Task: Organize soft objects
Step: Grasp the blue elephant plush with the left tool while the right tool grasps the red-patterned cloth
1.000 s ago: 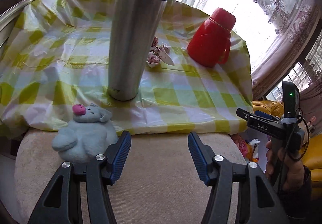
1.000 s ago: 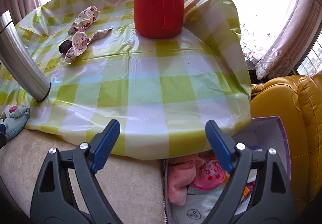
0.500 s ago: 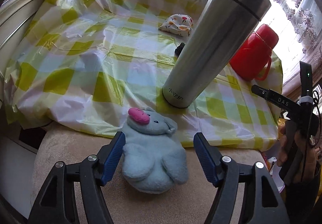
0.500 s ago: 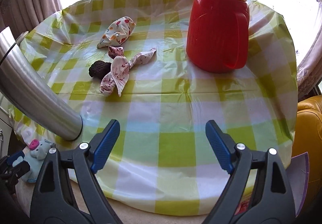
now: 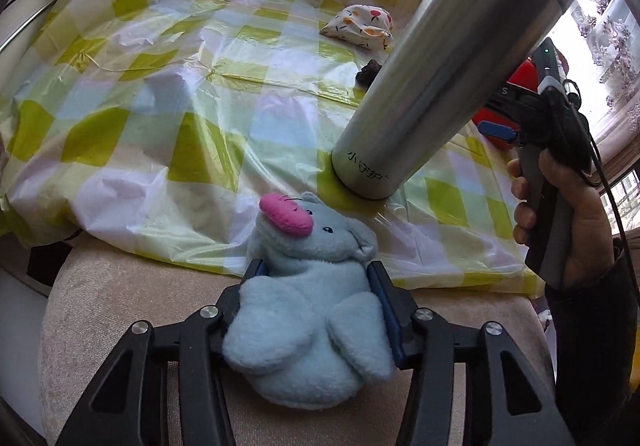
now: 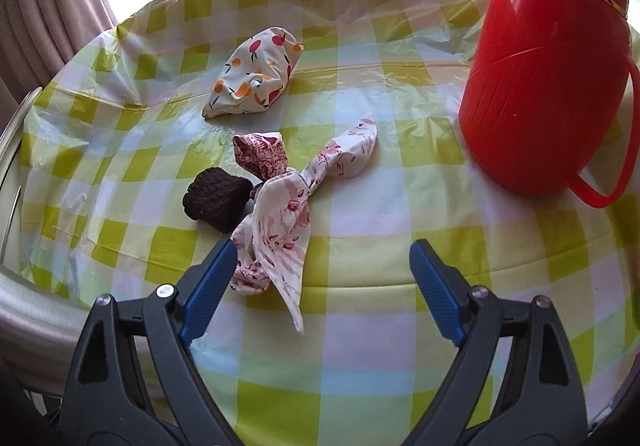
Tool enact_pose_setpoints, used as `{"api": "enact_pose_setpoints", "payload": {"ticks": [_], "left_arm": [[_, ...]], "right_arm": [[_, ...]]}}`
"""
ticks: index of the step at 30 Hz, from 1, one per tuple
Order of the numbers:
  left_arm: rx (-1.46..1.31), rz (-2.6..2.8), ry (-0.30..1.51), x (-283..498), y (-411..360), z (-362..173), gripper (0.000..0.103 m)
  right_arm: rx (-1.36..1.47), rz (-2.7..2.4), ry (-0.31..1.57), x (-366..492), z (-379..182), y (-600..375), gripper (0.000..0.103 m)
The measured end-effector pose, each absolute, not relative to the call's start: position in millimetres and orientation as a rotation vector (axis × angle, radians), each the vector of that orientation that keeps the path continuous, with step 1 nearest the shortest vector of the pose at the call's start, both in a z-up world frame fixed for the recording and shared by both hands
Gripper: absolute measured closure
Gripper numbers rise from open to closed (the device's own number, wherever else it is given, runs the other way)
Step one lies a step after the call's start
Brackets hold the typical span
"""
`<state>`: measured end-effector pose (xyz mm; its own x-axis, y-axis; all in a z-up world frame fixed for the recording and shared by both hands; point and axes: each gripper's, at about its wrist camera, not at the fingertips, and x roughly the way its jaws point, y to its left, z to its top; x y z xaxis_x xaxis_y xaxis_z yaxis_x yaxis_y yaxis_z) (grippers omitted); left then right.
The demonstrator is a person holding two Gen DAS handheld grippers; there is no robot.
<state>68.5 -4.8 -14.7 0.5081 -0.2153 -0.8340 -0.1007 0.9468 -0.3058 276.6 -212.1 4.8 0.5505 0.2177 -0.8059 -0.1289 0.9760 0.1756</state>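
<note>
Left jaws close on the plush toy as the right gripper swings over the desk

A second ago the blue plush toy sat left of the open left gripper; now it lies between the closing jaws, pads against its sides. The right gripper has moved from the desk edge to above the knotted floral cloth, jaws wide.

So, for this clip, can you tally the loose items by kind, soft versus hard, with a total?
Soft: 4 (blue plush toy, fruit-print pouch, dark knitted piece, floral cloth)
Hard: 2 (steel flask, red jug)
Total: 6
</note>
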Motion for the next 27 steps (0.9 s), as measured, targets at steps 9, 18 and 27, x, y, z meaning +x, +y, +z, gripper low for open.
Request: {"api": "enact_pose_setpoints", "payload": {"ticks": [9,18,27], "left_arm": [[-0.318,-0.073,1.015,68.1,-6.8,-15.0,0.055],[-0.321,-0.079,1.017,69.8,-6.2,-16.9,0.055],[-0.304,-0.075,1.008,69.2,-7.8,-16.0,0.055]], "right_arm": [[0.067,0.220,0.974,296.9,-12.1,-189.9,0.014],[-0.015,0.240,0.989,303.1,-24.6,-169.3,0.031],[-0.060,0.217,0.966,301.5,-24.8,-169.5,0.074]]}}
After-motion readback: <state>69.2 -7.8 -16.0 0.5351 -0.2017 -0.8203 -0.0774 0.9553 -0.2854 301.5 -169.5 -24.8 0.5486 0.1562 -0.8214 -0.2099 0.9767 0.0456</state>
